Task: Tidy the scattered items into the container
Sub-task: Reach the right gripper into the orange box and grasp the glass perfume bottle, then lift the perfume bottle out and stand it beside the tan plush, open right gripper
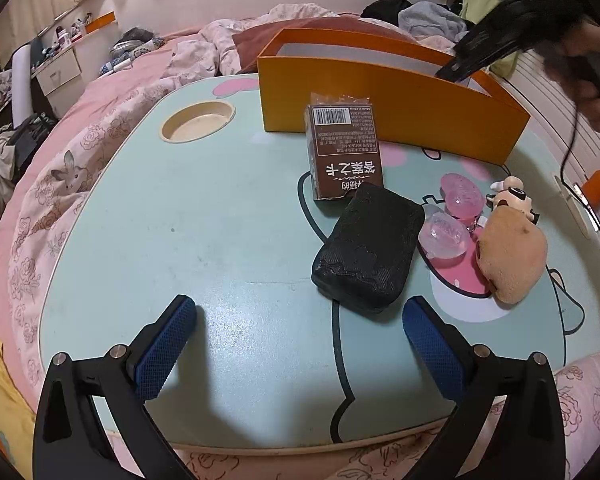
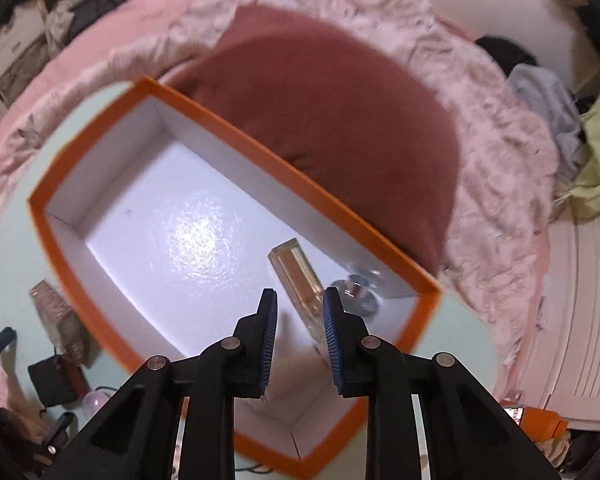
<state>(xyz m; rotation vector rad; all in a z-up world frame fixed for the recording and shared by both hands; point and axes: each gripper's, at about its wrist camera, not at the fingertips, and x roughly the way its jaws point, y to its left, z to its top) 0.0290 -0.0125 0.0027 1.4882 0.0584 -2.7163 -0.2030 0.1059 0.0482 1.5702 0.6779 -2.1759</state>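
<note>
The orange box [image 1: 379,96] stands at the back of the pale green lap table [image 1: 160,220]. In front of it lie a brown carton [image 1: 343,152], a black pouch [image 1: 367,248], a clear blob [image 1: 443,232], a pink blob [image 1: 461,194], a tan plush [image 1: 511,252] and a small cow figure [image 1: 513,196]. My left gripper [image 1: 300,306] hovers wide open just short of the pouch, holding nothing. My right gripper [image 2: 300,292] hangs over the orange box [image 2: 260,148] with its jaws almost together and nothing gripped. An amber bottle [image 2: 296,276] and a round bottle [image 2: 355,292] lie inside.
A round cup recess [image 1: 198,120] sits at the table's back left. Pink bedding [image 1: 60,168] and a dark red pillow [image 2: 331,112] surround the table. The blurred right gripper [image 1: 455,68] shows above the box's right end, with a hand [image 1: 595,80] behind it.
</note>
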